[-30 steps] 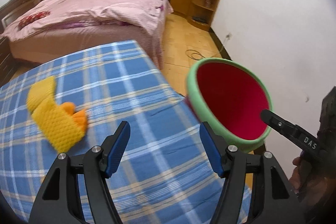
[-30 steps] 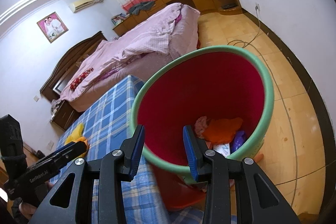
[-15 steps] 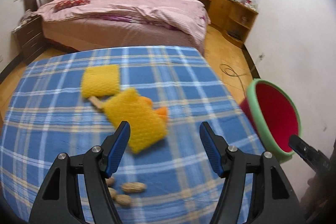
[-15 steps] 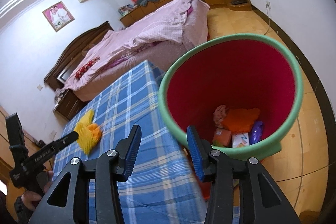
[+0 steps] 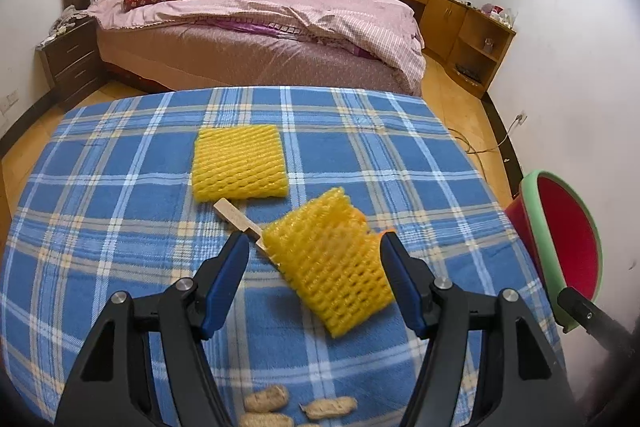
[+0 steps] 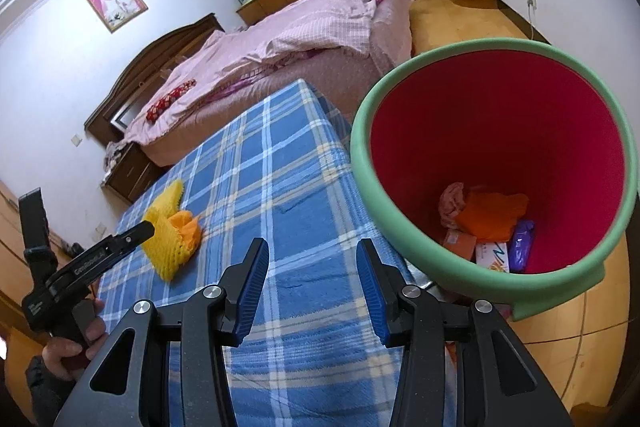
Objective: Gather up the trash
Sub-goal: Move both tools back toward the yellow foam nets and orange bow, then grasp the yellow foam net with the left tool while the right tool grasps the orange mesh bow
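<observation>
On the blue checked tablecloth lie two yellow foam fruit nets. The flat net is farther back. The crumpled net has a bit of orange peel behind it and a wooden stick beside it. My left gripper hangs open over the crumpled net, and its pads do not touch it. Peanut shells lie near the front edge. My right gripper is open and empty over the cloth, just left of the red bin with a green rim, which holds wrappers.
A bed with pink covers stands behind the table, with wooden cabinets along the far wall. The bin stands off the table's right edge by the white wall. A cable runs on the floor. A person's hand holds the left gripper.
The left gripper swung left from the bin to above the crumpled net, and the peanut shells came into view. The right gripper drew back from the bin mouth over the cloth, jaws slightly wider.
</observation>
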Tool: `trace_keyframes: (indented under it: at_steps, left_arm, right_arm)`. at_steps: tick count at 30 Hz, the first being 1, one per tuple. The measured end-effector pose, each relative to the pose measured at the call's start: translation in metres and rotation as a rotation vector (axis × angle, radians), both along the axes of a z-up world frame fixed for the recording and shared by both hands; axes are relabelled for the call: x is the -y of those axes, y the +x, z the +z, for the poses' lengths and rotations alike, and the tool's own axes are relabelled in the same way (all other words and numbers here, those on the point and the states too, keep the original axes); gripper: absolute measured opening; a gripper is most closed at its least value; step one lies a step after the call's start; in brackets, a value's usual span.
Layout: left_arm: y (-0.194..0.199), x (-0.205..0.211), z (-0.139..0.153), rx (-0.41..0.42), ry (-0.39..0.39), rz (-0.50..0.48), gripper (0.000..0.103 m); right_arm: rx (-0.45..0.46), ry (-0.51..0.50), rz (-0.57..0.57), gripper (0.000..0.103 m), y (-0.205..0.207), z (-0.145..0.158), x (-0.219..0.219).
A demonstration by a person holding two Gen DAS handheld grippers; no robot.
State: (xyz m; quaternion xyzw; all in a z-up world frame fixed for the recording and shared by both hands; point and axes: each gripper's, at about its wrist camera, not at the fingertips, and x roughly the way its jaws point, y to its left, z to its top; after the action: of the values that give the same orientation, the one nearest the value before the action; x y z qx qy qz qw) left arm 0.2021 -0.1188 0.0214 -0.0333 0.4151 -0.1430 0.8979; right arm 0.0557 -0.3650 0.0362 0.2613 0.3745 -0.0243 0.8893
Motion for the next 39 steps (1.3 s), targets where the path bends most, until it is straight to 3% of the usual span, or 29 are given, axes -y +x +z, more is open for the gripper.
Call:
trace_keyframes:
  at_steps: [3, 8, 11, 21, 26, 32, 39]
  left_arm:
    - [0.006, -0.001, -0.007, -0.015, -0.009, 0.001, 0.06]
    - [0.013, -0.006, -0.018, -0.06, -0.102, -0.017, 0.024]
    - [0.012, -0.008, -0.015, -0.061, -0.145, -0.038, 0.011]
    - [-0.012, -0.023, 0.017, 0.008, -0.248, -0.101, 0.011]
    - [-0.022, -0.037, 0.033, 0.043, -0.26, -0.091, 0.011]
    - [-0.021, -0.065, 0.037, 0.066, -0.219, -0.018, 0.011]
    - [-0.009, -0.107, 0.015, 0.058, -0.18, 0.111, 0.011]
  right_arm:
    - [-0.011, 0.002, 0.006, 0.047, 0.003, -0.004, -0.002]
    - [-0.019, 0.008, 0.013, 0.047, 0.005, -0.008, -0.004]
    - [-0.023, 0.012, 0.013, 0.047, 0.005, -0.008, -0.003]
    - [-0.011, 0.013, 0.02, 0.047, 0.0, -0.005, -0.012]
    - [-0.01, 0.0, 0.047, 0.047, 0.004, 0.0, -0.022]
    - [-0.004, -0.035, 0.105, 0.047, 0.016, 0.01, -0.043]
    - [-0.02, -0.079, 0.188, 0.047, 0.044, 0.011, -0.083]
